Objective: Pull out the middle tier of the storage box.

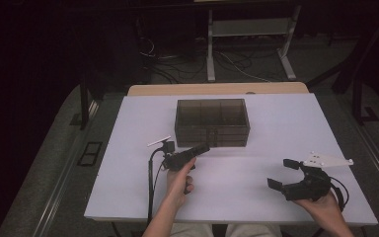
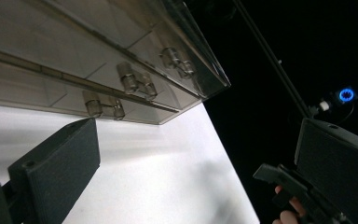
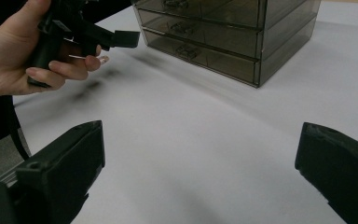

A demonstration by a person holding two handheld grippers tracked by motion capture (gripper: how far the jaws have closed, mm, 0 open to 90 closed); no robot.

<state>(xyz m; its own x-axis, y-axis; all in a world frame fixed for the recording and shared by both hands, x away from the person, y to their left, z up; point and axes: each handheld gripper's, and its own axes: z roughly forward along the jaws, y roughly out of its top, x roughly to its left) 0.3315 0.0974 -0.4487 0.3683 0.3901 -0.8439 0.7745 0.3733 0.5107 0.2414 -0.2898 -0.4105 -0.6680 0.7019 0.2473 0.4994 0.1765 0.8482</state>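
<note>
Approach step: the smoky translucent plastic drawer chest stands at twelve o'clock on the white worktop; the left claw, jaws apart, nears its front drawer handles; right claw waits parted at four o'clock; next, pinch one handle squarely.

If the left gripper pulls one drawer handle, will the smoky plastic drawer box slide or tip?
The drawer box probably slides: it looks like light, thin clear plastic on a smooth white table. Tipping seems unlikely, since it is wide and low. The small handles may slip between the left gripper's open jaws.
</note>
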